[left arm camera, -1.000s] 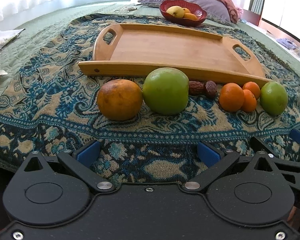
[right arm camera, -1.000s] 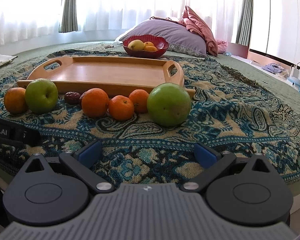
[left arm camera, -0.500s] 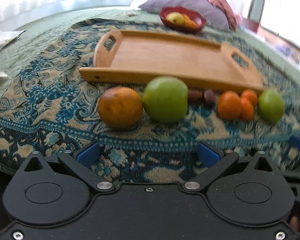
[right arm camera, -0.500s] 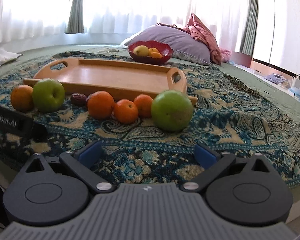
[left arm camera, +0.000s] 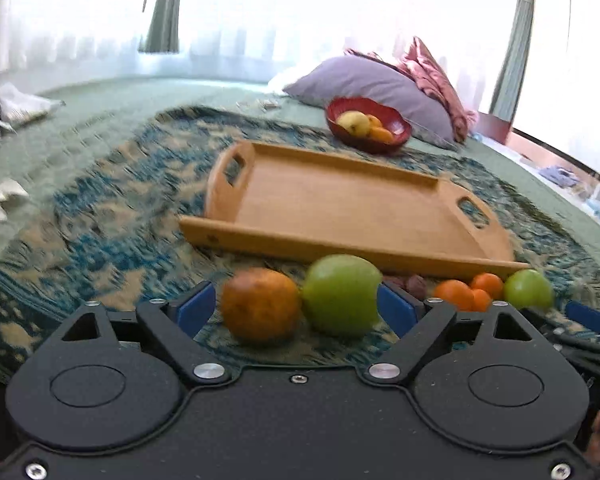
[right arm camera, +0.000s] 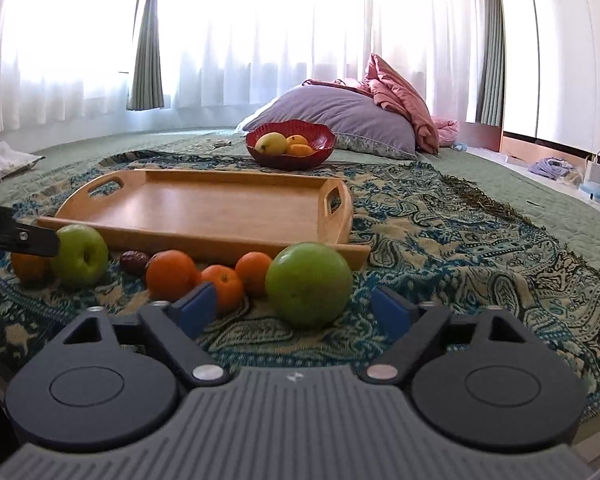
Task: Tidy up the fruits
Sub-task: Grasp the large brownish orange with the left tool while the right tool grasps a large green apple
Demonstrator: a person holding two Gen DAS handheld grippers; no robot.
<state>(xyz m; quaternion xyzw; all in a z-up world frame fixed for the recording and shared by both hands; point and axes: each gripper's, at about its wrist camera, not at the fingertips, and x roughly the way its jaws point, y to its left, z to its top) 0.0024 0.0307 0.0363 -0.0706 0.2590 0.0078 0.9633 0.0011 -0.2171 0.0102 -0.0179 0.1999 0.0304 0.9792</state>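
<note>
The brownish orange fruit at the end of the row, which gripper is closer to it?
Left. The left gripper brackets the brownish orange fruit and its green apple neighbour; the right gripper faces the far green apple.

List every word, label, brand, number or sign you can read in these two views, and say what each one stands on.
None is legible. The left claw body at the right wrist view's left edge carries a clipped, unreadable mark. The right claw has only a small embossed emblem, no letters.

Smooth matt wood tray, woven cloth blanket, glossy bowl.
</note>
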